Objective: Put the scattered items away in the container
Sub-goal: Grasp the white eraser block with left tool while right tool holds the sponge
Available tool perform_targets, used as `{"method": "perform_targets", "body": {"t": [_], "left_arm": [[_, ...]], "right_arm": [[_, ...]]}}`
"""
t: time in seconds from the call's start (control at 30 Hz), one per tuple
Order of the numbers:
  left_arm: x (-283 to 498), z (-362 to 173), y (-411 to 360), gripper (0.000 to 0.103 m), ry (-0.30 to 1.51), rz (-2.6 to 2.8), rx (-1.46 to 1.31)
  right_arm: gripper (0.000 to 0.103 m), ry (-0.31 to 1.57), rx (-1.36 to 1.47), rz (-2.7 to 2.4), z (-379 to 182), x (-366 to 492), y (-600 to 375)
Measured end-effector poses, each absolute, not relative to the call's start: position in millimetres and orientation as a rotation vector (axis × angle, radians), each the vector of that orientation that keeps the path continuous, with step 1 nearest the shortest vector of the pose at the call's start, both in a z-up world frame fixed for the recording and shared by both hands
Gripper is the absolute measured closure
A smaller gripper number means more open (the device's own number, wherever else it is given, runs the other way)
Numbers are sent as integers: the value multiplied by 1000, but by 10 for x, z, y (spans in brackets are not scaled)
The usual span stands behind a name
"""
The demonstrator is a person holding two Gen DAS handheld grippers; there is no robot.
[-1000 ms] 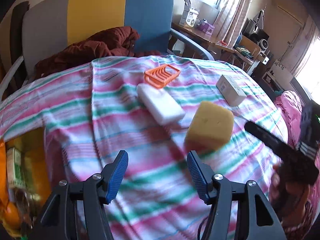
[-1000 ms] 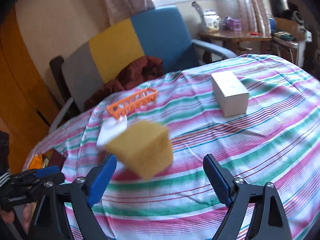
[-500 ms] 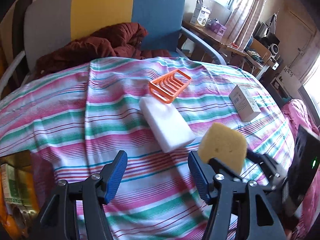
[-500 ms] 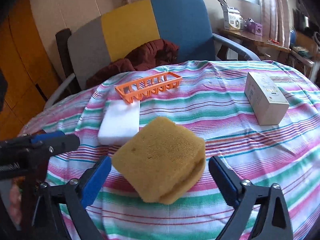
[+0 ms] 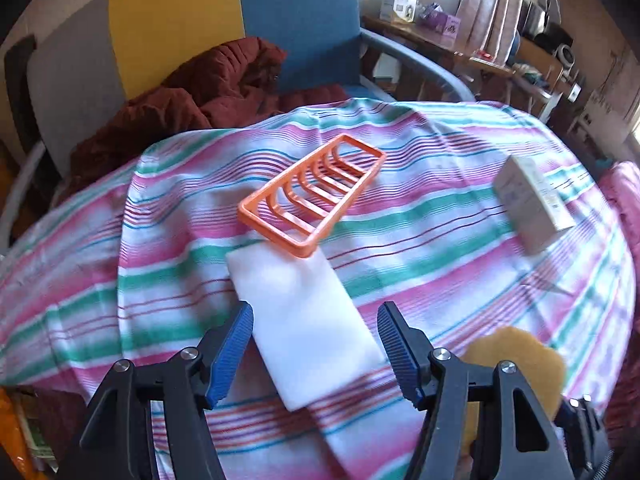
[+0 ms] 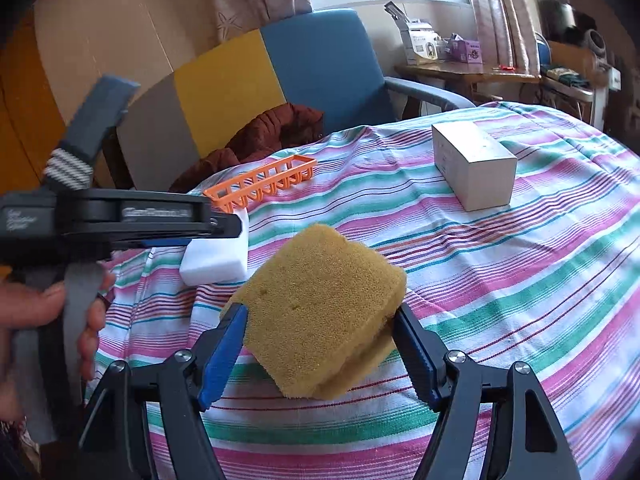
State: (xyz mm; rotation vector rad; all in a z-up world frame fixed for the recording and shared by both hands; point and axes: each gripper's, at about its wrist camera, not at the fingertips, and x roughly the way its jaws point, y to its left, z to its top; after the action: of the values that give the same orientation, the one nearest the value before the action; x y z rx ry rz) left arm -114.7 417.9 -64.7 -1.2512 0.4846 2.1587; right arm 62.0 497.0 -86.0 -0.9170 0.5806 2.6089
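Note:
A yellow sponge (image 6: 320, 280) sits between the blue pads of my right gripper (image 6: 320, 316). The jaws are closing and both pads press its sides, lifting it off the striped cloth. In the left wrist view my left gripper (image 5: 316, 312) is open, its fingers astride the near end of a white foam block (image 5: 296, 280) without touching it. Just beyond the block lies the orange slatted rack (image 5: 271, 232), with nothing in it. A white box (image 5: 532, 204) lies far right. The sponge (image 5: 516, 356) shows behind the left gripper's right finger.
A striped cloth (image 5: 440, 240) covers the round table, which drops away on all sides. Behind it stands a grey, yellow and blue chair (image 5: 180, 20) with a dark red garment (image 5: 208, 88). A hand (image 6: 28, 304) holds the left gripper (image 6: 234, 226). A cluttered desk (image 6: 460, 68) is at back right.
My left gripper moved forward and down until its fingers came astride the white block. The right jaws narrowed onto the yellow sponge, which was loose between them before.

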Motion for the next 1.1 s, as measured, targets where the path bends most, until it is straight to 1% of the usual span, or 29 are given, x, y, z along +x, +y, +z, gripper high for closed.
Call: {"method": "perform_targets", "body": {"t": [0.1,0.2,0.27,0.33,0.43,0.47,0.5,0.53,0.57,0.7,0.73,0.77,0.8,0.83,0.87,0.9,1.03,1.1], "left_arm": [[-1136,-730,4173,37,559,2155,-1229],[-1116,-742,4120,39,549,2145,-1199],[-1126,-717,4076,44,507,2138,-1206],[-1160,-684,4001,46,432,2128,-1232],[-1163,-625,3874,48,369,2107,-1256],[-1156,-606,3831,85,352,2099,-1268],[-1146,-583,3767,82,328,2093,-1281],[-1132,-558,3697,82,303,2082,-1291],[-1118,-549,3653,88,291,2068,-1299],[-1003,-557,3488,89,268,2011,-1328],[-980,-561,3476,88,251,1993,-1332],[-963,-559,3469,80,236,1991,-1331],[-957,-549,3472,61,227,2006,-1325],[-968,-535,3481,50,212,2021,-1321],[-990,-527,3497,35,192,2028,-1323],[-1017,-524,3533,31,180,2031,-1329],[-1083,-492,3765,29,235,2064,-1328],[-1098,-502,3928,27,345,2093,-1305]], "right_arm": [[29,572,-920,2602,-878,581,4958],[28,575,-913,2604,-896,579,4964],[28,581,-906,2607,-904,591,4966],[28,589,-898,2611,-911,601,4973],[28,604,-890,2614,-918,608,4985],[28,605,-889,2614,-918,608,4987],[28,604,-889,2614,-917,607,4987],[28,602,-891,2612,-915,603,4983],[28,600,-893,2611,-911,599,4979],[28,587,-904,2601,-896,588,4961],[29,585,-907,2596,-889,594,4952],[29,587,-908,2592,-885,604,4942],[29,590,-910,2588,-882,618,4927],[29,593,-912,2587,-883,634,4910],[29,600,-914,2588,-889,649,4897],[29,623,-920,2590,-908,667,4889],[29,767,-929,2594,-1021,727,4900],[29,766,-927,2597,-1032,732,4879]]}}
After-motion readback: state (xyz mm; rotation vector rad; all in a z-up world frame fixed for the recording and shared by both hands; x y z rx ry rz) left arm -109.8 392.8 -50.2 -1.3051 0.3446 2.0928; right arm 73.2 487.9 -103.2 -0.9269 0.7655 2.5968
